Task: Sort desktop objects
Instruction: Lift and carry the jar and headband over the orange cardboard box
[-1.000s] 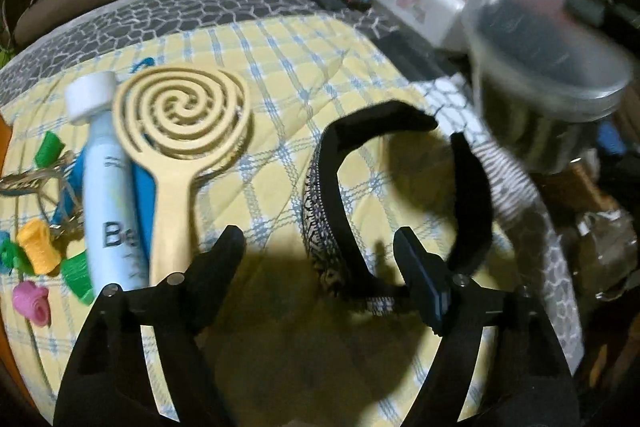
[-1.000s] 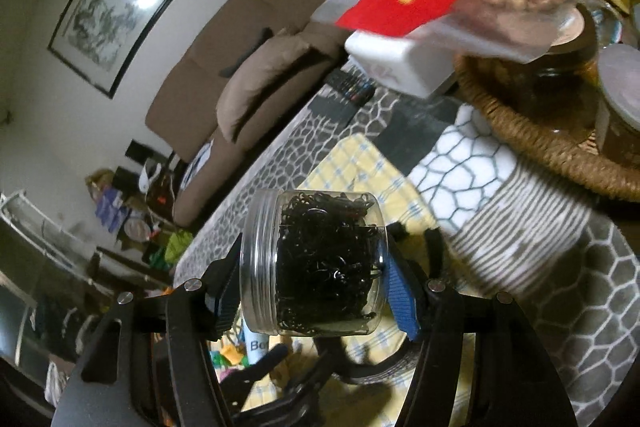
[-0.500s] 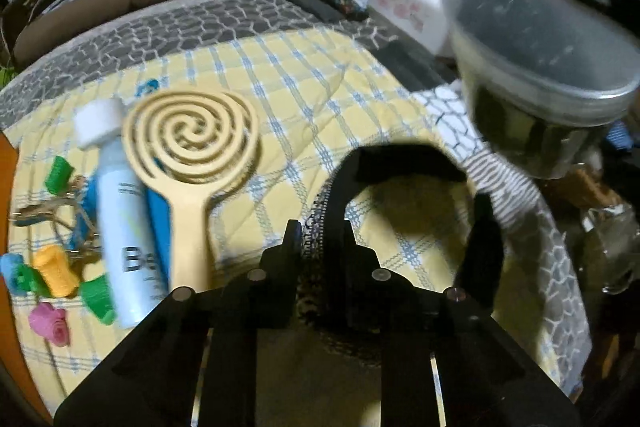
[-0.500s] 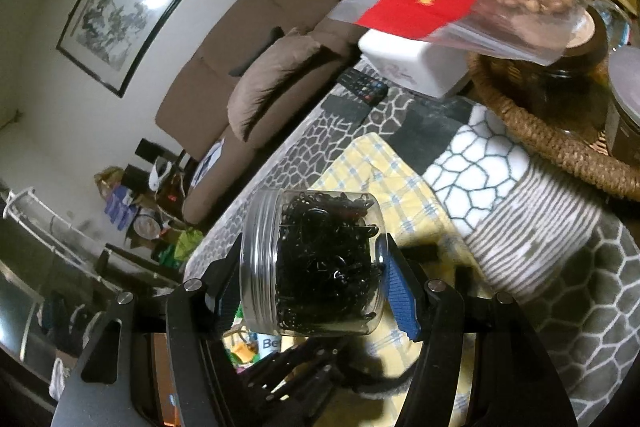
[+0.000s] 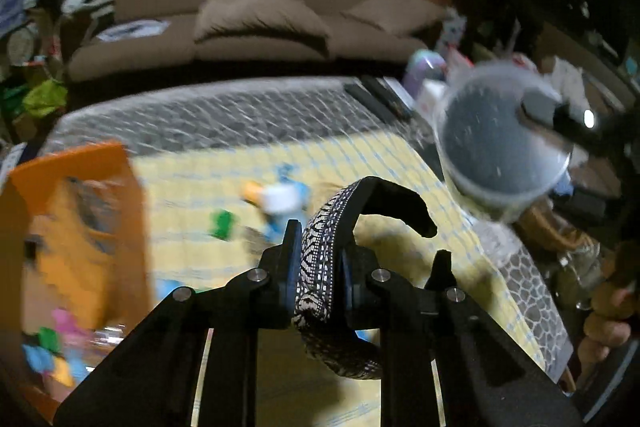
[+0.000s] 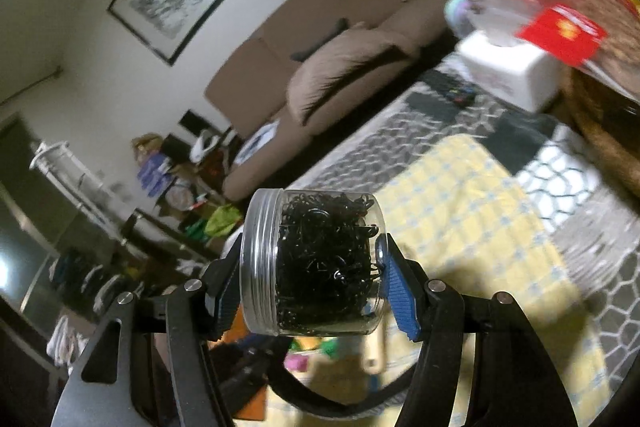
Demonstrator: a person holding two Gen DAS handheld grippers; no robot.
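- Two grips loaded at once, one item per hand; I read this as the carry stage of the sort, both items off the table.
- Left wrist view: my left gripper (image 5: 318, 267) has its jaws pinched tight on the headband (image 5: 320, 263), clamped across the patterned band near one side. The arc stands up and curls right, its black end hanging free above the yellow cloth (image 5: 400, 163).
- Gripping the band flat between the pads makes sense to me: it is thin and stiff, so a narrow pinch should keep it from swinging.
- Same view: an orange box (image 5: 80, 219) sits at left, blurred, with small coloured bits beside its lower edge. I judge it the likely bin, though I can't confirm that. A blurred white-capped bottle (image 5: 280, 199) lies on the cloth beyond the jaws.
- Same view, right: the jar (image 5: 500, 147) is seen bottom-on, in the air beside the headband but apart from it. A hand (image 5: 608, 315) shows at the right edge.
- Right wrist view: my right gripper (image 6: 310, 267) holds the jar (image 6: 316, 263) on its side, jaws at a middling spread, pads pressed on its clear wall. Lid end points left; black hair ties fill it.
- Side grip suits a round jar; the lid looks screwed on, so tilt should spill nothing.
- Below the jar, the headband's black arc (image 6: 320, 403) and the box are dimly visible.
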